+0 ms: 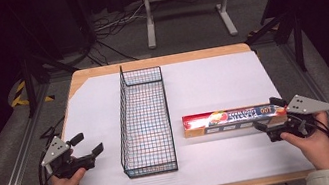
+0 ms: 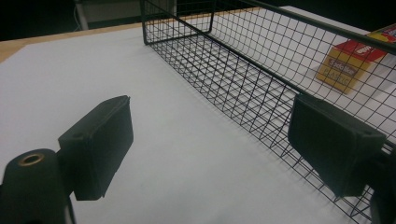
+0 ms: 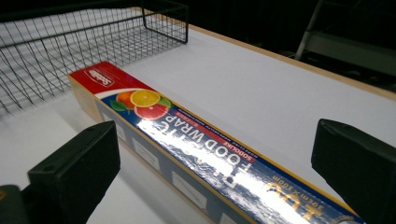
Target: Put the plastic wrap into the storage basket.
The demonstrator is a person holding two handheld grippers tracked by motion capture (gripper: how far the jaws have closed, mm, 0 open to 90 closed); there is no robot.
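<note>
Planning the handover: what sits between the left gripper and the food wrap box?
The wire basket lies between the left gripper and the food wrap box, as the high view shows.

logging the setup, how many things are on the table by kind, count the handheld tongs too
wire basket: 1
food wrap box: 1
handheld tongs: 2, the left tongs and the right tongs, both open, the right with its jaws on either side of the box end
total: 4
</note>
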